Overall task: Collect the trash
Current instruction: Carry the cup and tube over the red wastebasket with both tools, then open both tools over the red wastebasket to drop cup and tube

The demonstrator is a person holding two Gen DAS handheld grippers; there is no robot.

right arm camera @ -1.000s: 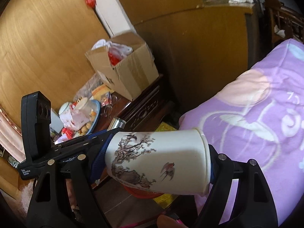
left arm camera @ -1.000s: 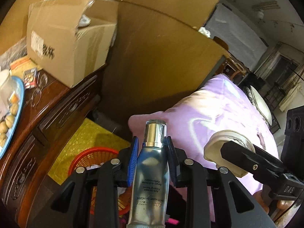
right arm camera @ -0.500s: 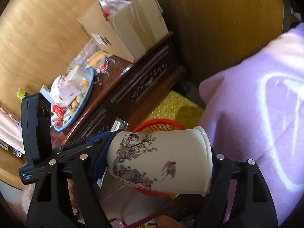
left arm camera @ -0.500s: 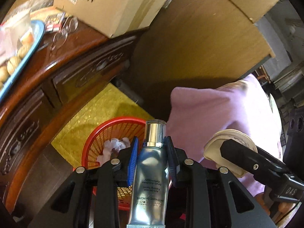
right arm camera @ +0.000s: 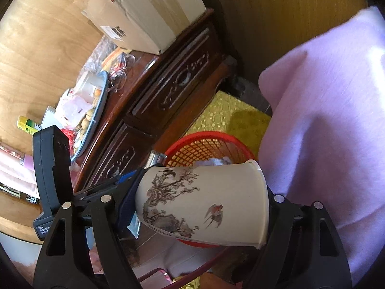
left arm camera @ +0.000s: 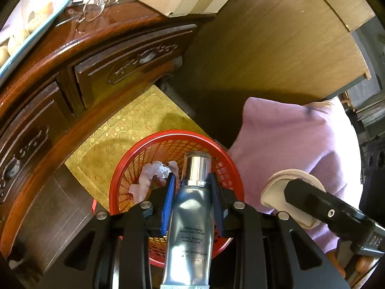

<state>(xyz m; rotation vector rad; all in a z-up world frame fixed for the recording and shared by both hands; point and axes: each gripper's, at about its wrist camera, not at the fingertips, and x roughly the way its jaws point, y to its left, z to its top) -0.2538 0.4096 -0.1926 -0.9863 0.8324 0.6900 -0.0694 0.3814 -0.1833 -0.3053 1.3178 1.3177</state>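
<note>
Both grippers are loaded and hang above the red basket (left arm camera: pixel 217 144): the left gripper (left arm camera: pixel 191 192) is clamped on a silver serum tube (left arm camera: pixel 192 207), cap pointing forward over the basket's mouth, and the right gripper (right arm camera: pixel 203 202) is clamped end to end on a paper cup (right arm camera: pixel 204 200) lying sideways, base on 1 pad and rim on the other. Crumpled tissue (left arm camera: pixel 154 175) already lies inside the basket. The likeliest slip is the cup: it sits near the basket's edge beside the purple blanket (right arm camera: pixel 324 120), so a release here could bounce it off the rim onto the yellow mat (left arm camera: pixel 134 125). With 2 grippers this close, they could also knock together.
</note>
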